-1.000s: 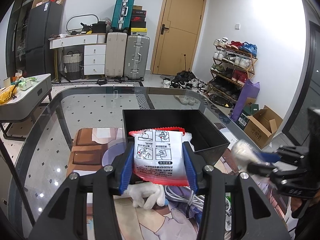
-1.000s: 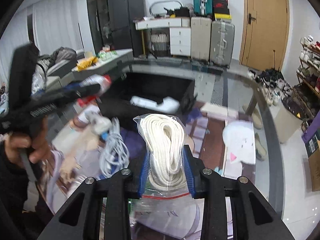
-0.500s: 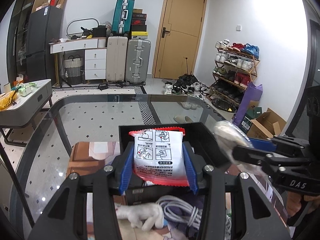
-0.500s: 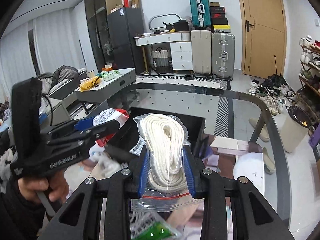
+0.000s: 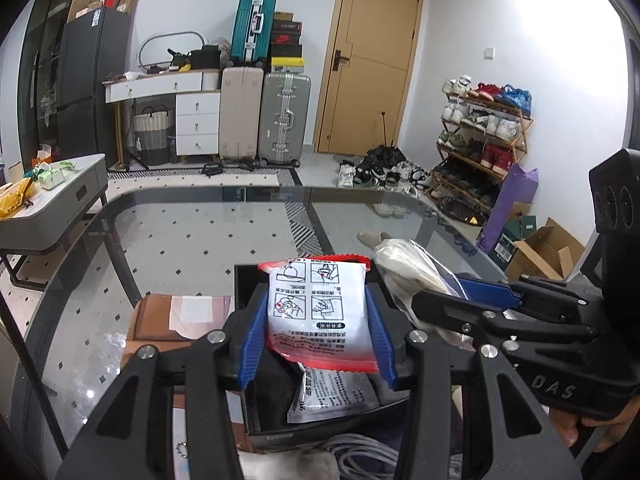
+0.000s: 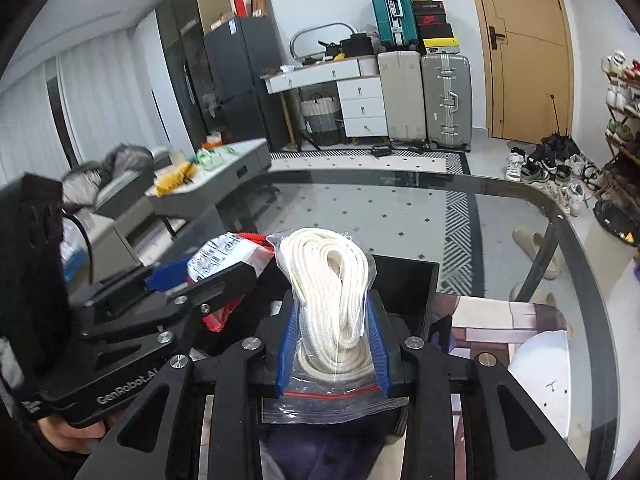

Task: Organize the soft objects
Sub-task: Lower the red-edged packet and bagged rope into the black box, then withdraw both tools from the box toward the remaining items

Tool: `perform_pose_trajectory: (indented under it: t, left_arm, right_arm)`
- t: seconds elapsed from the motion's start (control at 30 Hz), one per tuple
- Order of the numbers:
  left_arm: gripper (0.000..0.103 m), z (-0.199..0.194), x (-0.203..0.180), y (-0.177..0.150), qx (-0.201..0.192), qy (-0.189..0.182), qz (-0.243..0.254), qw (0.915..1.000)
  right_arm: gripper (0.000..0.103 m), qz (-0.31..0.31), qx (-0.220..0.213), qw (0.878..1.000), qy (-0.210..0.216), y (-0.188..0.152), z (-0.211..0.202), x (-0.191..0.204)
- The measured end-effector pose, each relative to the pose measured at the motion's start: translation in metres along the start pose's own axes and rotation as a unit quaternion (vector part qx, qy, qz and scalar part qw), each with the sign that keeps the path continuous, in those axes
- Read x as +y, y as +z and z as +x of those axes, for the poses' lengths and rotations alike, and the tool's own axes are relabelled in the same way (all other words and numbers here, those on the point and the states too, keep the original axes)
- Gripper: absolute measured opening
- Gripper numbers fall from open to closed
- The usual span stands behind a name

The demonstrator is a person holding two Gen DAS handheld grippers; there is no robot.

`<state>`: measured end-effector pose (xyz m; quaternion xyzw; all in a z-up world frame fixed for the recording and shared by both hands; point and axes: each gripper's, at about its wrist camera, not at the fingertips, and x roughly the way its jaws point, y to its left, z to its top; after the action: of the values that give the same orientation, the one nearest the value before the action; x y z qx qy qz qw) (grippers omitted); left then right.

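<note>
My left gripper is shut on a white packet with red edges and holds it above the black box on the glass table. My right gripper is shut on a clear zip bag of white rope, also above the black box. The right gripper shows in the left wrist view, close beside the packet. The left gripper shows in the right wrist view. Another white packet lies inside the box.
A coiled white cable and a white soft item lie on the printed mat in front of the box. The curved glass table edge runs on the right. A low grey side table stands to the left.
Both grippers have moved forward and up with their loads, from over the mat to above the black box. They now stand closer together.
</note>
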<state>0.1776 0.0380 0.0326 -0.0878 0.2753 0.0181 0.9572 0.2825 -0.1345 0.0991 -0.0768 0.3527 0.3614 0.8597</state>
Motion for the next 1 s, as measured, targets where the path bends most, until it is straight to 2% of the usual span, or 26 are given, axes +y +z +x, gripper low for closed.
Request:
perform_pose_trajectory:
  t: [0.27,0.4,0.5,0.53,0.57,0.63,0.7,0.73,0.8,0.83,1.0]
  left_arm:
    - [0.046,0.013,-0.004,-0.008,0.021,0.006,0.013,0.9997]
    - [0.048,0.013,-0.004,-0.004,0.027,-0.003,0.016,0.9995]
    - [0.059,0.011,-0.003,-0.002,0.034,-0.021,0.012,0.9991]
    - [0.071,0.008,-0.003,-0.001,0.034,-0.022,0.009,0.9991]
    - [0.079,0.005,-0.003,-0.002,0.03,-0.031,0.006,0.999]
    - [0.087,-0.001,-0.004,-0.002,0.026,-0.038,0.002,0.9989]
    - [0.093,-0.008,-0.005,-0.003,0.023,-0.04,0.006,0.9989]
    - [0.102,-0.012,-0.006,-0.004,0.021,-0.038,0.008,0.999]
    - [0.103,-0.023,-0.007,-0.006,0.013,-0.029,0.01,0.9994]
    - [0.103,-0.029,-0.008,-0.007,0.011,-0.022,0.014,0.9996]
    - [0.103,-0.049,-0.006,-0.014,0.014,-0.007,0.016,0.9998]
  right_arm:
    - [0.032,-0.027,0.028,0.999,-0.025,-0.006,0.026,-0.002]
    - [0.035,-0.039,0.022,0.998,-0.035,-0.008,0.029,-0.002]
    - [0.043,-0.035,0.011,0.998,-0.042,-0.009,0.021,-0.007]
    - [0.044,-0.034,0.006,0.999,-0.039,-0.009,0.017,-0.008]
    - [0.046,-0.033,-0.002,0.999,-0.038,-0.01,0.011,-0.01]
    - [0.056,-0.033,-0.011,0.998,-0.05,-0.013,-0.003,-0.011]
    - [0.077,-0.03,-0.014,0.998,-0.062,-0.018,-0.015,-0.015]
    - [0.082,-0.024,-0.012,0.998,-0.061,-0.02,-0.021,-0.018]
    - [0.1,-0.008,-0.016,0.998,-0.057,-0.027,-0.034,-0.025]
    - [0.102,0.002,-0.018,0.998,-0.056,-0.031,-0.04,-0.028]
    - [0.102,0.027,0.001,0.998,-0.056,-0.053,-0.065,-0.036]
